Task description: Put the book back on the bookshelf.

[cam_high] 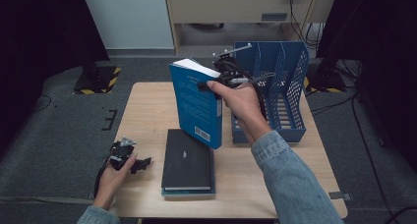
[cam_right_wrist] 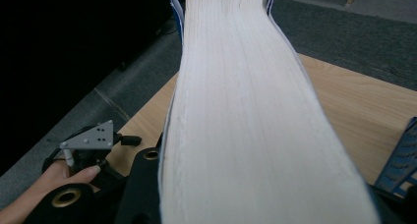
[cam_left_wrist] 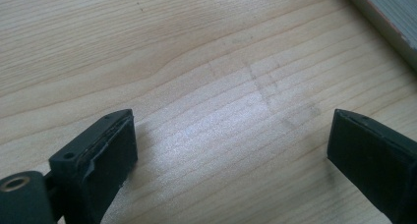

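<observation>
My right gripper [cam_high: 212, 85] is shut on a blue book [cam_high: 196, 103], holding it upright and tilted above the middle of the wooden table [cam_high: 147, 111], just left of a blue file rack [cam_high: 290, 86]. In the right gripper view the book's white page edge [cam_right_wrist: 246, 126] runs away from me between the black jaws. A black notebook [cam_high: 188, 160] lies flat on a teal book [cam_high: 189, 191] near the front edge. My left gripper [cam_high: 140, 163] rests at the table's front left, its jaws wide apart [cam_left_wrist: 231, 155] over bare wood with nothing between them.
The file rack has several upright slots and stands at the table's right rear. A book's edge [cam_left_wrist: 388, 17] crosses the top right corner of the left gripper view. Dark stands and grey carpet surround the table. The person's left hand [cam_right_wrist: 29, 194] holds the left gripper.
</observation>
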{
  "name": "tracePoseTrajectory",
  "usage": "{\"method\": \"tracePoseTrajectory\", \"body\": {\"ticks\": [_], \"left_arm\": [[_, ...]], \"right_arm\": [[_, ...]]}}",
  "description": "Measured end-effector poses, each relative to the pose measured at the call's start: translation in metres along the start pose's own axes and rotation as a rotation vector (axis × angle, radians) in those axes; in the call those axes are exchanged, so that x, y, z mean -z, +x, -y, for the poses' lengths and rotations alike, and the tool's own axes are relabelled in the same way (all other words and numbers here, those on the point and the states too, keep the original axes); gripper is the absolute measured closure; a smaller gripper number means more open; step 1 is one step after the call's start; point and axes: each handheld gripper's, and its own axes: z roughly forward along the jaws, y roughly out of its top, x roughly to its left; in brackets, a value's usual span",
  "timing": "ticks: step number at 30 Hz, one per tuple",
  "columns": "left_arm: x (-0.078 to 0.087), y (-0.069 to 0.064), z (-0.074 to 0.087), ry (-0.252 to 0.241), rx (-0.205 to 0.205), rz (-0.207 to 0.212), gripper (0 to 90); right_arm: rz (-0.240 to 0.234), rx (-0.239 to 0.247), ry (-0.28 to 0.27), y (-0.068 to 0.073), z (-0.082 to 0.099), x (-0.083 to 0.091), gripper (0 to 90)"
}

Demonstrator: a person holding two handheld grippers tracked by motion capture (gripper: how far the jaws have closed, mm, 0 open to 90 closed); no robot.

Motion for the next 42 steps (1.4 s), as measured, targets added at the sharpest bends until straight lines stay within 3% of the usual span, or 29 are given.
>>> {"method": "tracePoseTrajectory", "body": {"ticks": [7, 12, 18, 29, 42], "left_arm": [[-0.001, -0.002, 0.001, -0.004, -0.011, -0.006, 3.8], [-0.004, -0.005, 0.002, -0.017, -0.043, -0.018, 1.1], [-0.004, -0.005, 0.006, -0.051, -0.045, -0.017, 0.4], [-0.004, -0.005, 0.008, -0.064, -0.043, -0.018, 0.3], [-0.004, -0.005, 0.008, -0.063, -0.043, -0.016, 0.3]], "right_arm": [[0.029, -0.003, -0.014, -0.005, 0.0, 0.012, 60.8], [0.053, -0.012, -0.028, -0.01, 0.003, 0.03, 60.7], [0.083, -0.049, -0.071, -0.02, 0.009, 0.049, 60.7], [0.123, -0.086, -0.11, -0.036, 0.022, 0.078, 60.7], [0.182, -0.136, -0.155, -0.059, 0.037, 0.097, 60.7]]}}
